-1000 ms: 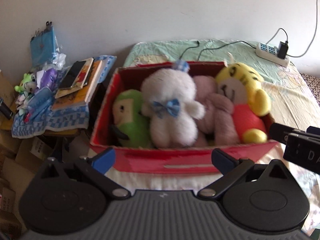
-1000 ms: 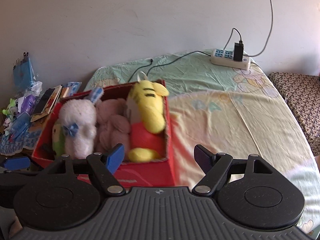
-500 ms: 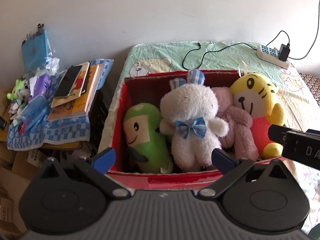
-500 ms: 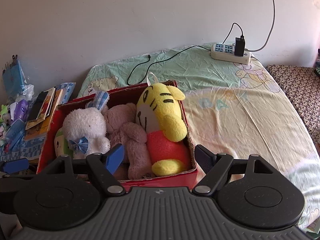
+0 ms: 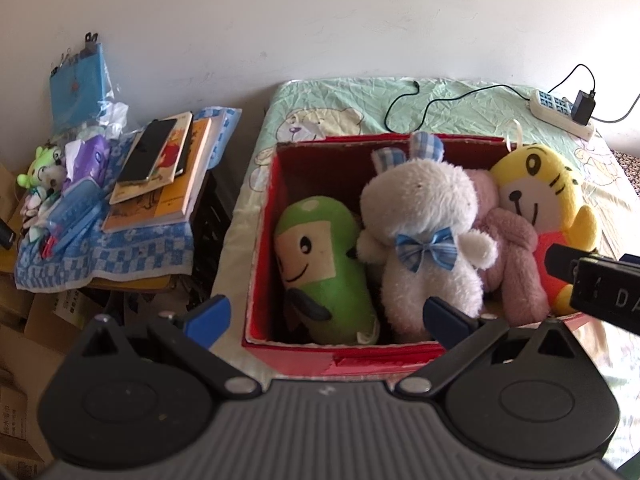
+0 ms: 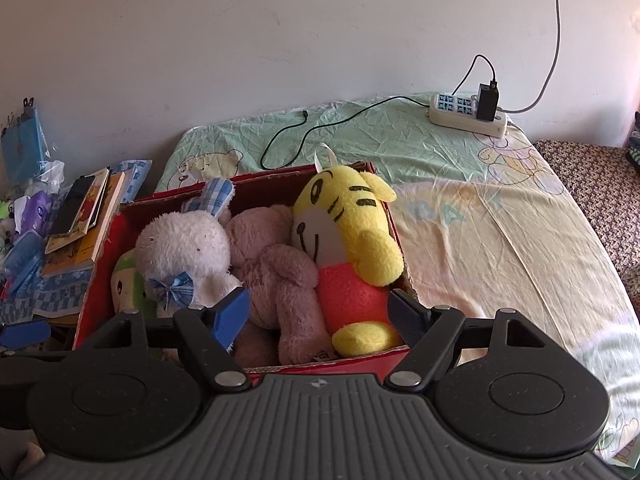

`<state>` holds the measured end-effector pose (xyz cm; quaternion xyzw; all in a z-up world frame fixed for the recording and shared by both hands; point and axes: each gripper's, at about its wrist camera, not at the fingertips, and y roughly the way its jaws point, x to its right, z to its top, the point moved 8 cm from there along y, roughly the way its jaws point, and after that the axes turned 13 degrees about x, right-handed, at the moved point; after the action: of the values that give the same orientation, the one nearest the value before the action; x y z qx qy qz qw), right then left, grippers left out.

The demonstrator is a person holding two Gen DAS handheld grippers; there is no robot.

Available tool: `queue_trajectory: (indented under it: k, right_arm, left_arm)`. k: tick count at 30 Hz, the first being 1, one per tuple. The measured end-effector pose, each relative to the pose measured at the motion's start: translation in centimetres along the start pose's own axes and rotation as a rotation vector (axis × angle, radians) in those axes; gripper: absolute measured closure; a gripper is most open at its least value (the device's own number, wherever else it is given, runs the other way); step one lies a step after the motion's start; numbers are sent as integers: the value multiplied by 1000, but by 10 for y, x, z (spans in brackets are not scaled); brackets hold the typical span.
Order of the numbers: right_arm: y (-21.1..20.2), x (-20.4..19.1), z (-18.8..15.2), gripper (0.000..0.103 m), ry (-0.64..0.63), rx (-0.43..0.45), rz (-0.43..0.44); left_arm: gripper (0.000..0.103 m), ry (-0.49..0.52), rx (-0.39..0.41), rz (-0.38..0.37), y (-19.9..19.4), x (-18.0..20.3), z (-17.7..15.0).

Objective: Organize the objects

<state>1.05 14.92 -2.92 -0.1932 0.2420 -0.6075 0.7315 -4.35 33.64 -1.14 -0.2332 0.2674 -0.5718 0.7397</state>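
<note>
Both empty, the left gripper (image 5: 326, 314) and the right gripper (image 6: 320, 312) hover with fingers spread apart over the near edge of a red box (image 5: 264, 216) on the bed (image 6: 500, 232). Four soft toys fill the box in a row: a green plush (image 5: 320, 256), a white rabbit (image 5: 424, 216), a pink plush (image 6: 276, 264) mostly covered by its neighbours, and a yellow tiger (image 6: 348, 232), its feet cut off in the left view by the other gripper's body. Left of the bed, books (image 5: 168, 172) and a phone (image 5: 148, 150) lie on a blue checked cloth (image 5: 120, 252); smaller clutter there is hard to make out. A power strip (image 6: 466, 114) sits by the white wall.
</note>
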Motion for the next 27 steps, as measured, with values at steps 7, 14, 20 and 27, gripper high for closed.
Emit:
queue_trajectory:
  k: [7,14,20,27]
  right_arm:
    - [10,-2,-2,25,16,-15,5]
    - [18,1,1,25,23,-26,11]
    - [19,6,4,25,32,-13,7]
    - [21,5,1,25,54,-20,10]
  left_arm:
    - [1,3,15,11,3,-2,3]
    - [1,-10,9,16,10,2,6]
    - [1,-9,19,21,13,4,9]
    - [1,11,25,16,12,6,9]
